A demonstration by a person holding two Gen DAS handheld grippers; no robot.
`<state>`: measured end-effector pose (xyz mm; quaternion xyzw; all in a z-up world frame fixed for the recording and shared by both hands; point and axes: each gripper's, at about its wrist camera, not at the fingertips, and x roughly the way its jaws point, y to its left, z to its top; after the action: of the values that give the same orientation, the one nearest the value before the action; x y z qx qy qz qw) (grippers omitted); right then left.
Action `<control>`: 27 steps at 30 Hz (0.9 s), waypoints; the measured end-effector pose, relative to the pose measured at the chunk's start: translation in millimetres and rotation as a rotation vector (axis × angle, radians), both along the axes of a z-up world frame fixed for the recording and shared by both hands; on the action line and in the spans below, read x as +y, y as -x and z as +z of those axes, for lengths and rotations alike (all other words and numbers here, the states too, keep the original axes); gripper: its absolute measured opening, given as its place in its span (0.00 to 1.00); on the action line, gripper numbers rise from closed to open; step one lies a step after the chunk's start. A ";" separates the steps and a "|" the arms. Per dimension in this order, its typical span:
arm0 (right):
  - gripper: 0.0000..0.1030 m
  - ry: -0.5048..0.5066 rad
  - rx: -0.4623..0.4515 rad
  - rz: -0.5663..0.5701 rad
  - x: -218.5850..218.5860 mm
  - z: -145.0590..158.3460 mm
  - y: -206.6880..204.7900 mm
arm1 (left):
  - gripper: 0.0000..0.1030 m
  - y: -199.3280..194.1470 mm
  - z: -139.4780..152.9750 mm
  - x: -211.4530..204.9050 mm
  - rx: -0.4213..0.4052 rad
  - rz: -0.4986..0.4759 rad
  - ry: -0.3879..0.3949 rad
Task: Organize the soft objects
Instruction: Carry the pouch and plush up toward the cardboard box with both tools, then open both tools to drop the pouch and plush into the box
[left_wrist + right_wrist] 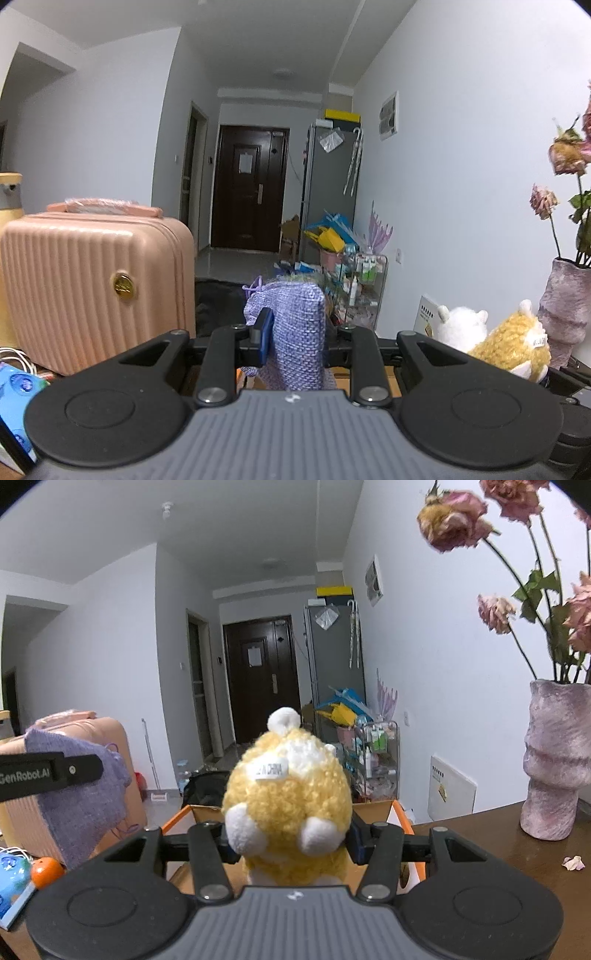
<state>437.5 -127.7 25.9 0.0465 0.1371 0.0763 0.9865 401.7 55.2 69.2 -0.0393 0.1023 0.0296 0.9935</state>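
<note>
My left gripper (pixel 295 332) is shut on a purple woven drawstring pouch (pixel 295 332) and holds it up in the air. The pouch also shows at the left of the right wrist view (pixel 81 797), with the left gripper's finger across it. My right gripper (pixel 290 834) is shut on a yellow plush toy (pixel 288 794) with white paws, a white tail and a sewn label. It holds the toy above an orange-edged cardboard box (pixel 397 808). The same plush shows at the lower right of the left wrist view (pixel 513 343), beside a white plush (pixel 461 325).
A pink ribbed suitcase (pixel 92 288) stands at the left. A mauve vase (pixel 554 757) with dried roses stands on the brown table (pixel 517 849) at the right. An orange ball (pixel 46 871) and a blue package (pixel 11 878) lie at the left. A cluttered hallway lies beyond.
</note>
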 end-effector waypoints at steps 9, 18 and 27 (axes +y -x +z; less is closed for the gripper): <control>0.49 0.022 0.132 -0.033 1.0 -10.0 -44.2 | 0.24 -58.3 -21.3 -1.1 0.129 -0.016 -0.002; 0.52 0.020 0.209 -0.015 1.1 -28.9 -63.5 | 0.30 -95.6 -54.8 -9.4 0.213 -0.017 -0.029; 1.00 0.062 0.176 -0.061 0.6 -23.7 -53.8 | 1.00 -81.4 -48.3 -3.4 0.170 0.022 -0.005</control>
<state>491.2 -127.1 2.1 0.0265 0.2239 0.0375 0.9735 483.2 51.8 20.9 -0.0354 0.1856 0.0441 0.9810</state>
